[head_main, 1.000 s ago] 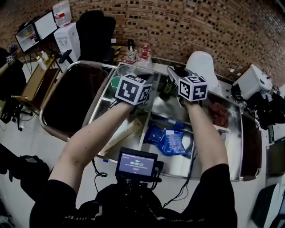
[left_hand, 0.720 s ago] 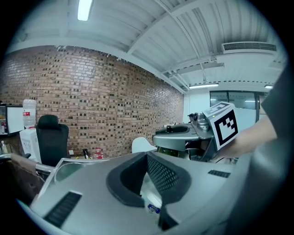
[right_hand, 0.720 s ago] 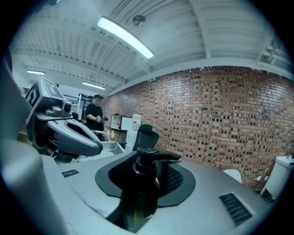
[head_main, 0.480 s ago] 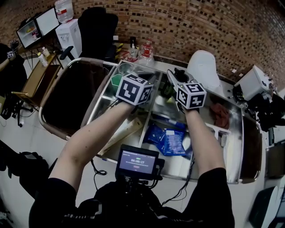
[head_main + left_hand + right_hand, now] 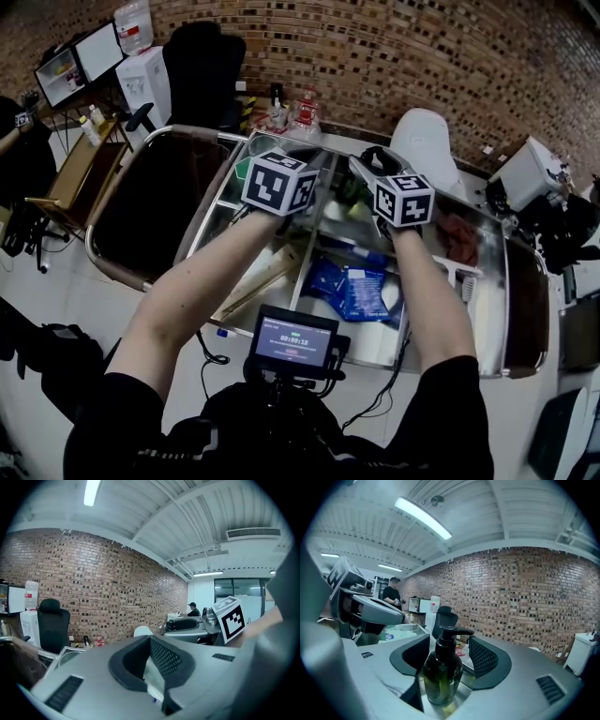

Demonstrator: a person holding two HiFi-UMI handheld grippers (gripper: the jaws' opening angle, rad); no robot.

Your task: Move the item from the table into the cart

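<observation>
Opening lately, right gripper [image 5: 449, 652] jaws seemingly clear the bottle [image 5: 440, 674] between them; left gripper [image 5: 151, 663] jaws apart.

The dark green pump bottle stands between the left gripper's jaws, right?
Not quite. The dark green pump bottle stands between the jaws of the right gripper, which have just been opening; the right gripper view shows it. The left gripper is empty.

Forearms [image 5: 216, 272] reach forward side by side; left gripper [image 5: 149, 665] gapes empty; right gripper [image 5: 443, 654] (jaws just opening) straddles the bottle [image 5: 440, 674], pads clear of it.
</observation>
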